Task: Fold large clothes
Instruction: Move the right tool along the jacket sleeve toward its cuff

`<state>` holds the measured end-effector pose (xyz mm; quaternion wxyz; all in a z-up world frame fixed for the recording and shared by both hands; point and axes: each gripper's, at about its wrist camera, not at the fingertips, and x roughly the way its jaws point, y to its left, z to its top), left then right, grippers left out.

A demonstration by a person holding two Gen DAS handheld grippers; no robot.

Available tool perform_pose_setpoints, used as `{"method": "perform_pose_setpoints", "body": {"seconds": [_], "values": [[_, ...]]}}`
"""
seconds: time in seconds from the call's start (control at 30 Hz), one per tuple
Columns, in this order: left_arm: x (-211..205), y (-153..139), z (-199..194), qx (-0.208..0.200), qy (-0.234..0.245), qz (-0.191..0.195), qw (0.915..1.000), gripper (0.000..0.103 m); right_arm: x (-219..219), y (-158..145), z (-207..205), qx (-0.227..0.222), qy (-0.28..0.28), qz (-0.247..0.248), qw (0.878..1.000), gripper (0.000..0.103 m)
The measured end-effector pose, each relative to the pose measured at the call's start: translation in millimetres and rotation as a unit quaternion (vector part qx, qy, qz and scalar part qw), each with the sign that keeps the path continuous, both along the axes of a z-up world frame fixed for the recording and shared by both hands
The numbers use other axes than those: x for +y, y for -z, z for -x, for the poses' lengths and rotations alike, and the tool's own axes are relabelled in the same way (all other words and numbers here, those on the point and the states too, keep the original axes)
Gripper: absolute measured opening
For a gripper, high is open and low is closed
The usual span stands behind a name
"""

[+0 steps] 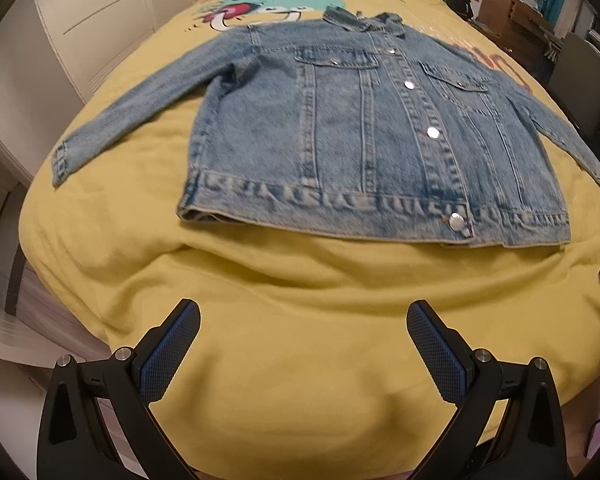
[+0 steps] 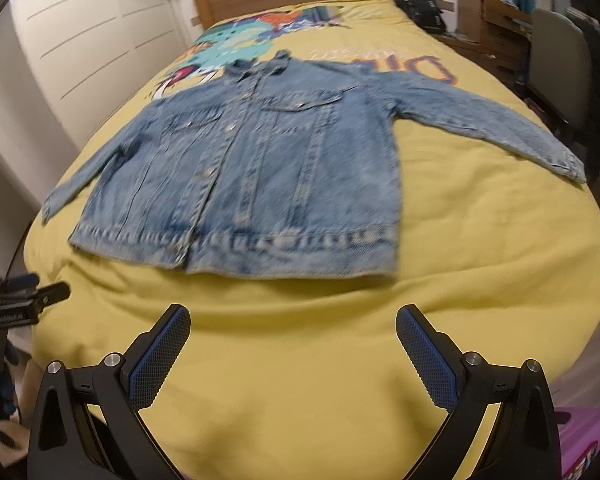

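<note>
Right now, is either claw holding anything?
No. The left claw and right claw are both open, short of the denim jacket.

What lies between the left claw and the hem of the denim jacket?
Only bare yellow bedcover, creased; nothing rests between the open left claw and the denim jacket hem, as the left wrist view shows.

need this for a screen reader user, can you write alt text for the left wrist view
A blue denim jacket lies front up, sleeves spread, on a bed's yellow cover. The open left gripper hovers over bare cover short of the hem, its fingers wide apart and holding nothing.
</note>
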<state>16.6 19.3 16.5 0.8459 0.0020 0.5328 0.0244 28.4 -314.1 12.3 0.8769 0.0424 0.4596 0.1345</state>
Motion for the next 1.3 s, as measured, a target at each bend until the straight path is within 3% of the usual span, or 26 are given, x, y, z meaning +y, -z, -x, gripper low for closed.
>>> {"method": "perform_pose_setpoints", "body": {"seconds": [0.5, 0.83, 1.3], "values": [[7, -10, -8, -0.007, 0.002, -0.001, 1.0, 0.102, -101, -12, -70, -0.019, 0.134, -0.034, 0.99, 0.103], [12, -11, -17, 0.009, -0.004, -0.011, 0.9999, 0.102, -167, 3, -108, -0.003, 0.228, -0.083, 0.97, 0.103], [24, -8, -30, 0.04, -0.041, 0.004, 0.9984, 0.102, -234, 31, -131, 0.017, 0.308, -0.141, 0.941, 0.103]]}}
